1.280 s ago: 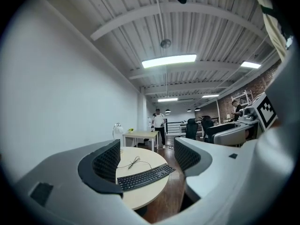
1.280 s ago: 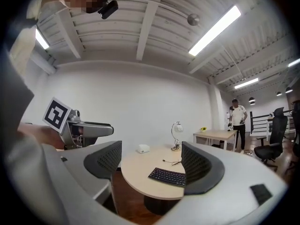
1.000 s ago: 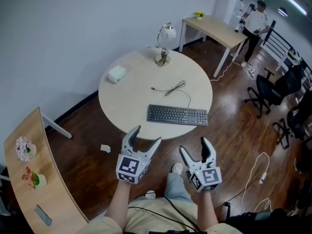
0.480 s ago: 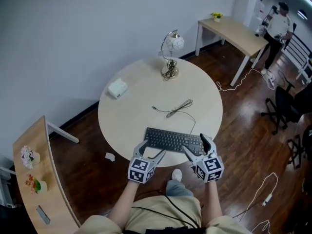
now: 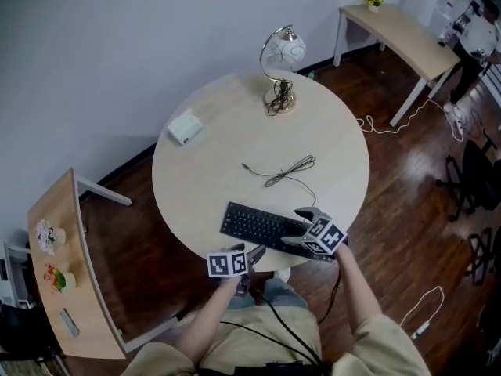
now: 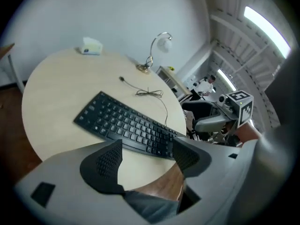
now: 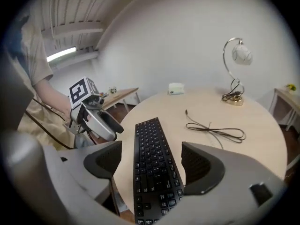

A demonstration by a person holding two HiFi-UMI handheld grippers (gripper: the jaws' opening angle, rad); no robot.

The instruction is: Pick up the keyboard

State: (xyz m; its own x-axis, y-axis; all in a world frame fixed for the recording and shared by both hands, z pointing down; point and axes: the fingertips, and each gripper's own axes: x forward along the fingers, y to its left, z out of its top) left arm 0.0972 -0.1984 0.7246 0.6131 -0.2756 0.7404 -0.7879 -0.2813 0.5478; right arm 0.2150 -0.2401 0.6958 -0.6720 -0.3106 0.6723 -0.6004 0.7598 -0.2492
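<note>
A black keyboard [image 5: 264,225] lies near the front edge of the round table [image 5: 211,171]; its cable [image 5: 288,169] trails toward the middle. My left gripper [image 5: 249,255] hangs at the table's front rim, just short of the keyboard's long front edge [image 6: 136,144]. Its jaws are closing, and only the table edge shows between them. My right gripper [image 5: 299,227] is open over the keyboard's right end. In the right gripper view that end [image 7: 154,182] lies between the fingers [image 7: 199,165], with a gap on both sides.
A chrome lamp [image 5: 280,61] stands at the table's far side and a small white box [image 5: 185,125] at its left. A curved shelf [image 5: 59,265] with flowers is at the left. A desk [image 5: 407,34], chairs [image 5: 473,175] and a person [image 5: 485,22] are at the right.
Both grippers have dropped from above my lap and moved forward to the table's near edge. The right one now straddles the keyboard's right end; the left one has rolled and sits at the rim.
</note>
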